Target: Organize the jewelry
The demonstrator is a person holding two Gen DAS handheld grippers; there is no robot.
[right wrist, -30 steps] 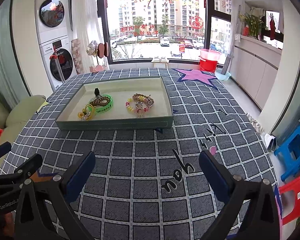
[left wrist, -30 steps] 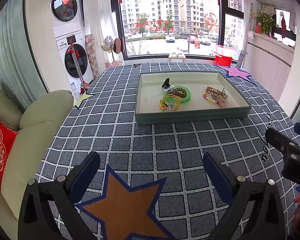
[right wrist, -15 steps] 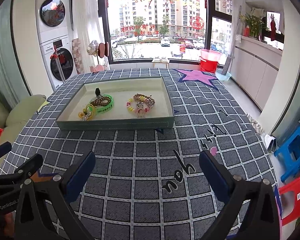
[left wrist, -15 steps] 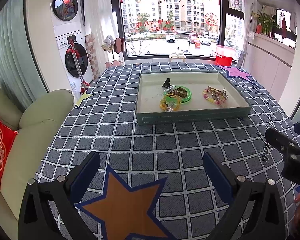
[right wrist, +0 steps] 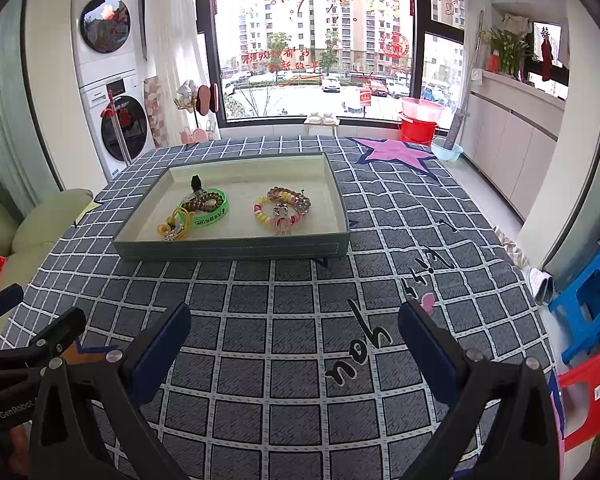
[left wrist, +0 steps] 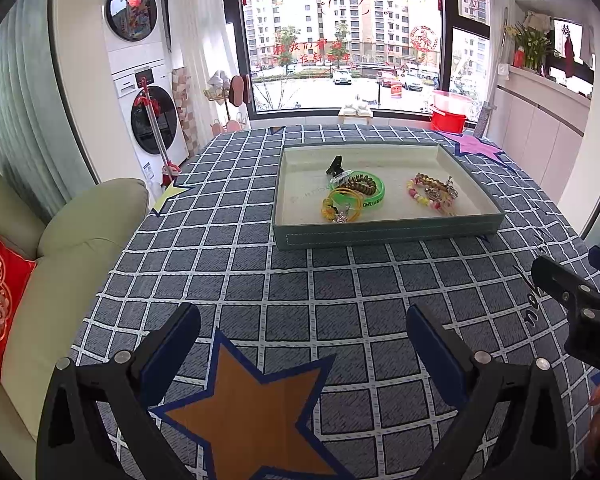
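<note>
Left wrist view: we hold both grippers, left and right, fingers wide apart and empty, low over the counter; bracelets lie mid-frame in the tray, ready for reaching.

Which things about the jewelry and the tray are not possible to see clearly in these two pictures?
- Tangled bracelets: the left wrist view is too small to count the pieces; the right wrist view too.
- Black clip: partly hidden behind the green band, its type unclear.
- Tray: its near wall hides the closest strip of its floor in both views.
- Print on the green band: too small to read.
</note>
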